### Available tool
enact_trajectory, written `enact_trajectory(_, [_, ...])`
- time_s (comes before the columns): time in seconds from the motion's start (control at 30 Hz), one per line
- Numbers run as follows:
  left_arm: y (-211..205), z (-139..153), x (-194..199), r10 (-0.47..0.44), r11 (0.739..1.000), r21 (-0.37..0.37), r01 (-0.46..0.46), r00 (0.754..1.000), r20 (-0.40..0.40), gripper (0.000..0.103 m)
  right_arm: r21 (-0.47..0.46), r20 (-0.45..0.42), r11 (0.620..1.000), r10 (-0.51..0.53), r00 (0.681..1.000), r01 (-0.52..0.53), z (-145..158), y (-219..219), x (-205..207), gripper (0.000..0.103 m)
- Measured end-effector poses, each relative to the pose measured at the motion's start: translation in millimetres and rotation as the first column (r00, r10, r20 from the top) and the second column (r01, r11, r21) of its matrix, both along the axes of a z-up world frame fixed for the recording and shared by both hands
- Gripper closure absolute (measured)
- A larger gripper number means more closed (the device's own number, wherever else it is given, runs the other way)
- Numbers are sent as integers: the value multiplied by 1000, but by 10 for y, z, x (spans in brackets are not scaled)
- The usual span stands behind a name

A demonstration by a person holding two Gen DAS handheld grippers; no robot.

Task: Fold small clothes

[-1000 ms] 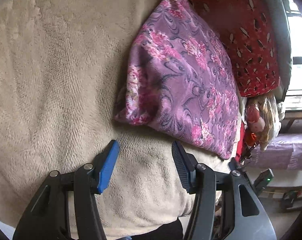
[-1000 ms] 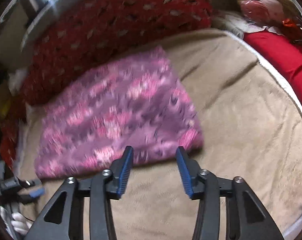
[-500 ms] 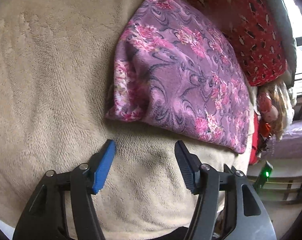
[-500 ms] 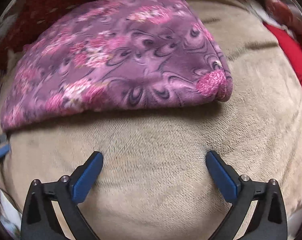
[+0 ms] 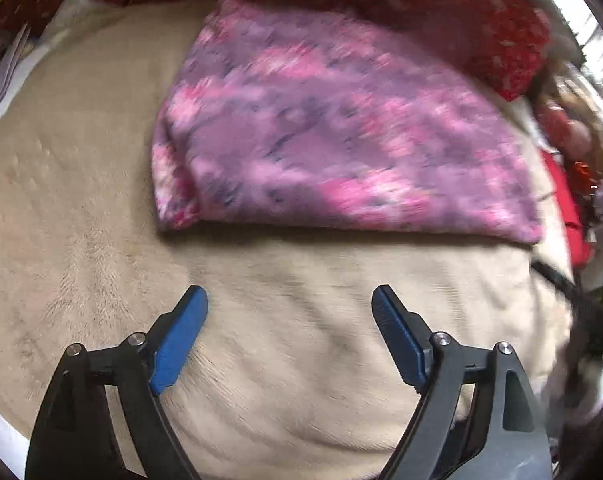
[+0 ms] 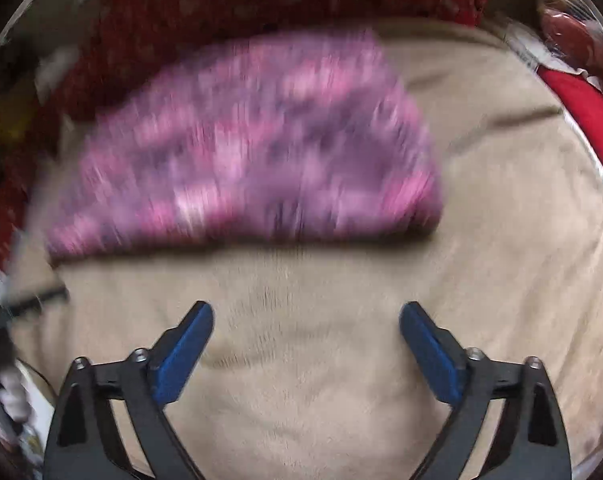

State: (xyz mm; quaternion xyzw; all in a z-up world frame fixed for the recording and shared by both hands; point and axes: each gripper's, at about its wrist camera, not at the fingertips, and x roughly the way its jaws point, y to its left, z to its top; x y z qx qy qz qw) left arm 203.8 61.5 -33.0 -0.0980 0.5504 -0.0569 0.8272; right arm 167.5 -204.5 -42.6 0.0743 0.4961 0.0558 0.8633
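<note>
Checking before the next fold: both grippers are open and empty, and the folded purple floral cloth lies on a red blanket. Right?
Not quite. The blanket under the purple floral cloth is beige, not red, as the left wrist view shows; the red fabric lies behind it. The rest holds: left gripper and right gripper are open and empty.

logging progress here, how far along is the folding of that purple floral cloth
Done: the purple floral cloth lies in a compact folded bundle on the beige blanket. In hand: nothing; the left gripper and right gripper are both open above bare blanket. Left: possibly nothing, though blur hides whether the edges line up.
</note>
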Motion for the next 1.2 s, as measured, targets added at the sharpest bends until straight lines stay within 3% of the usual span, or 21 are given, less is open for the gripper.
enact_trajectory(0.13, [-114, 548, 259, -5, 998, 60, -3, 992, 127, 18, 69, 145, 995, -85, 986, 75, 399, -338, 480, 9])
enact_trajectory(0.2, [-142, 745, 621, 14, 999, 45, -21, 990, 138, 18, 63, 155, 994, -99, 983, 90, 480, -360, 824, 10])
enact_trajectory(0.27, [-146, 809, 998, 51, 998, 37, -56, 990, 130, 18, 64, 158, 993, -104, 982, 95, 537, -330, 1174, 19])
enact_trajectory(0.4, [-227, 514, 1597, 122, 992, 25, -123, 992, 33, 18, 118, 223, 989, -114, 968, 89, 551, -179, 1526, 20])
enact_trajectory(0.47, [-302, 237, 1737, 140, 987, 81, -138, 990, -20, 18, 106, 235, 989, -123, 964, 100, 423, -102, 1669, 20])
enact_trajectory(0.5, [-353, -31, 1806, 141, 982, 138, -129, 987, -83, 18, 81, 211, 991, -119, 970, 104, 301, -79, 1718, 20])
enact_trajectory(0.53, [-376, -229, 1829, 137, 979, 171, -114, 982, -128, 14, 38, 166, 994, -108, 980, 103, 145, -55, 1819, 19])
enact_trajectory(0.57, [-404, -303, 1799, 128, 974, 198, -106, 987, -102, 10, -39, 76, 996, -83, 994, 86, -95, 20, 1940, 15])
enact_trajectory(0.6, [-441, -248, 1721, 112, 970, 222, -102, 993, -35, 10, -129, 70, 990, -43, 997, 52, -217, 101, 1952, 12])
enact_trajectory(0.63, [-448, -243, 1693, 99, 971, 223, -90, 994, -33, 10, -159, 129, 987, -18, 991, 39, -157, 148, 1887, 11])
enact_trajectory(0.7, [-387, -195, 1645, 102, 979, 185, -91, 994, -49, 11, -148, 128, 988, -24, 992, 43, -61, 161, 1860, 14])
enact_trajectory(0.83, [-241, -147, 1543, 150, 982, 124, -140, 986, -72, 11, -42, 244, 999, -9, 970, 20, 143, 174, 1632, 12])
enact_trajectory(0.87, [-238, -167, 1528, 146, 982, 134, -134, 986, -85, 12, -48, 231, 999, 10, 973, 1, 70, 213, 1614, 9])
enact_trajectory(0.93, [-184, -116, 1464, 139, 982, 143, -125, 986, -88, 20, -137, 83, 989, 66, 994, -54, -201, 321, 1742, 7])
enact_trajectory(1.0, [-10, 22, 1360, 151, 987, 72, -146, 986, -70, 20, -256, 156, 962, 139, 978, -96, -67, 472, 1586, 10])
enact_trajectory(1.13, [451, 139, 1238, 245, 970, 11, -245, 969, -38, 20, -161, 269, 980, 154, 951, -114, 154, 525, 1283, 6])
enact_trajectory(1.17, [572, 113, 1228, 274, 962, -2, -274, 960, -52, 20, -154, 258, 981, 157, 953, -120, 99, 546, 1281, 5])
enact_trajectory(1.2, [722, 68, 1213, 310, 949, -23, -313, 947, -83, 20, -167, 192, 977, 167, 967, -136, -61, 587, 1318, 4])
